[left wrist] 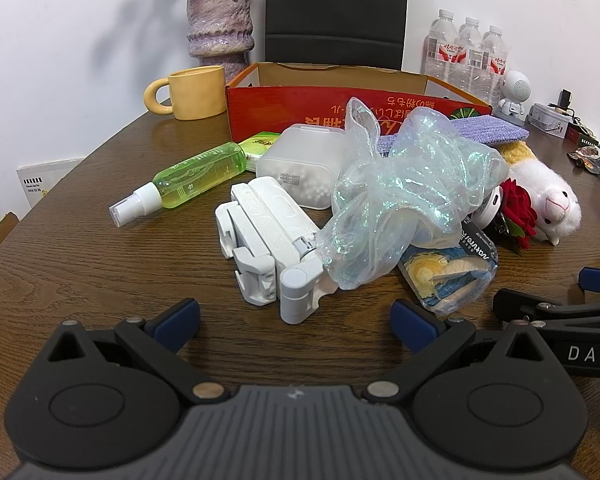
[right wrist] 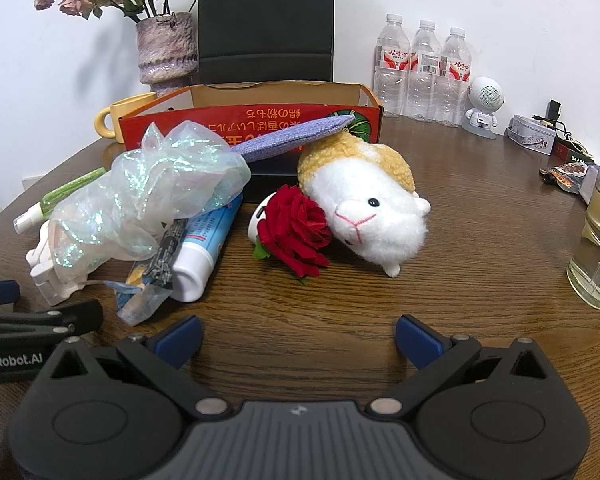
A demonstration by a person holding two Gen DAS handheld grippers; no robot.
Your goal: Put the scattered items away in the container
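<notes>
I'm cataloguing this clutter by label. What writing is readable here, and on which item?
"DAS": on the right gripper, seen from the left wrist.
"enRobot.AI": on the left gripper, start cut off by the frame edge.
"Nakurofi" or similar, uncertain: black packet.
Upside-down Japanese print: red box.
Water bottle labels, white case's date stamp, blue tube: too small to read.

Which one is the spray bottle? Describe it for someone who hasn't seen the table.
Find the red box at the back of the table. In front of its left end, right of the yellow mug, the spray bottle lies on its side. It alone is clear green with a white nozzle.
</notes>
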